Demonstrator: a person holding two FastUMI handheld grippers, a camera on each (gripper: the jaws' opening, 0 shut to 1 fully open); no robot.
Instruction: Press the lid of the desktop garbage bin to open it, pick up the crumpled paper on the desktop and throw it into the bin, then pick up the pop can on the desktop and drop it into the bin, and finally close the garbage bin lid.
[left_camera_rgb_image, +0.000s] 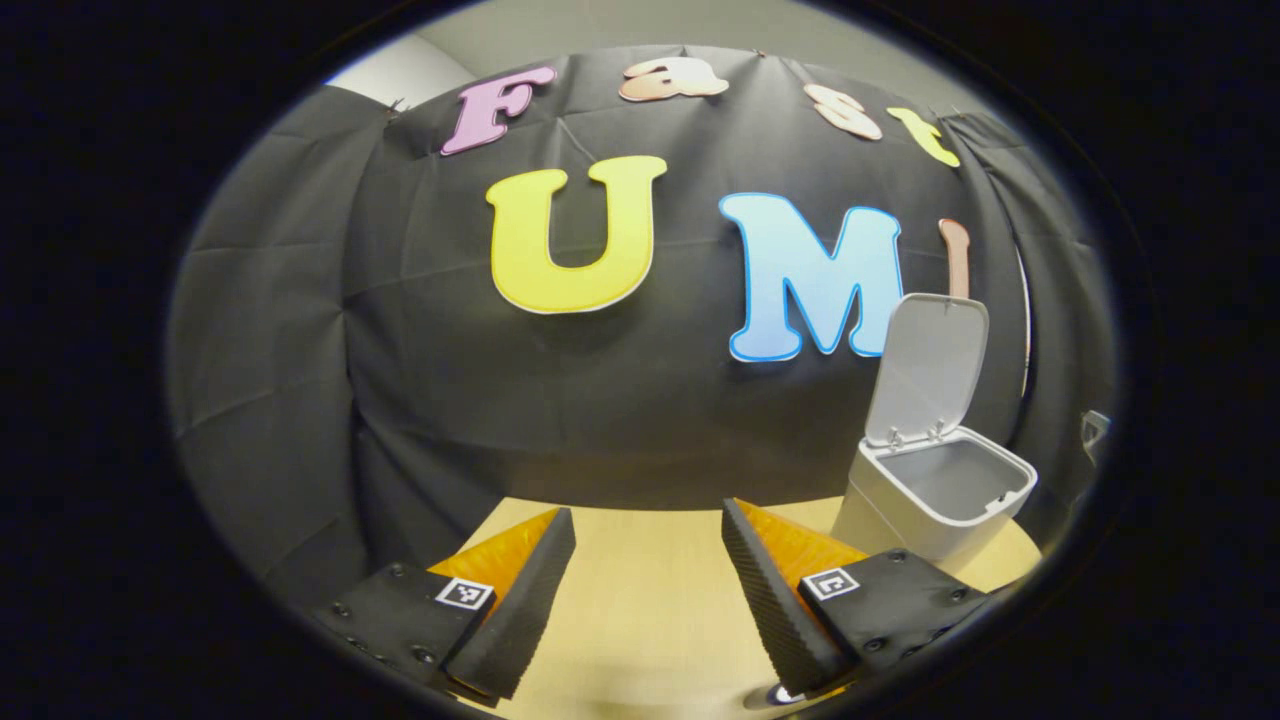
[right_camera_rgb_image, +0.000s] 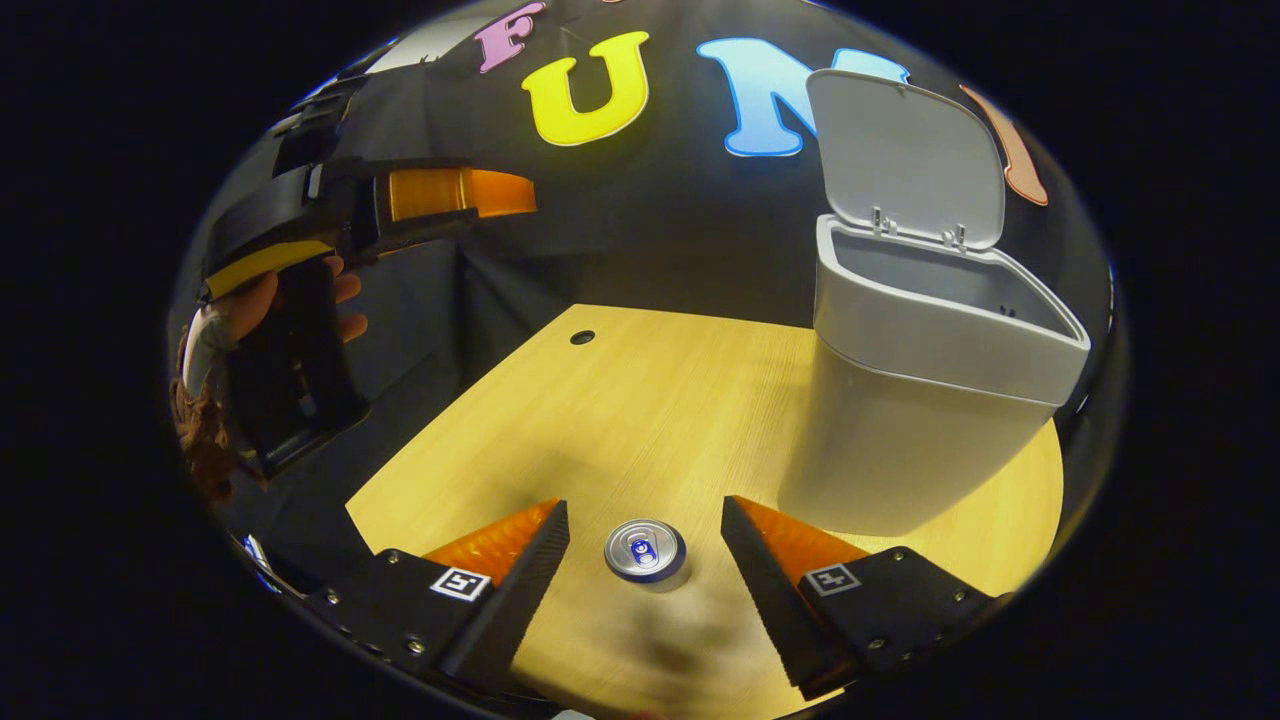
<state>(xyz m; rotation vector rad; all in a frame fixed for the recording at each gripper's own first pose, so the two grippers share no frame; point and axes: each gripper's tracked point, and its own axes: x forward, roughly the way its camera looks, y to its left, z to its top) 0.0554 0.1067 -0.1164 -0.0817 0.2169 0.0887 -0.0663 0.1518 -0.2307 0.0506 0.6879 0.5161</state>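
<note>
- White plastic desktop bin (right_camera_rgb_image: 930, 400) stands lid-up (opening done); crumpled paper likely already binned.
- Right gripper (right_camera_rgb_image: 645, 565) spread, silver pop can (right_camera_rgb_image: 645, 550) upright between its fingers, ungrasped.
- Left gripper (left_camera_rgb_image: 648, 585) spread, idle; can drop and lid closing remain.

We recorded a pale grey bin (right_camera_rgb_image: 900, 420), a silver, blue-topped pop can (right_camera_rgb_image: 645, 550), and a light wood-grain desktop (right_camera_rgb_image: 640, 400).

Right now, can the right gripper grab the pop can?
Probably yes. The right gripper is open, the pop can stands upright between its fingers, and nothing lies between them on the table.
</note>
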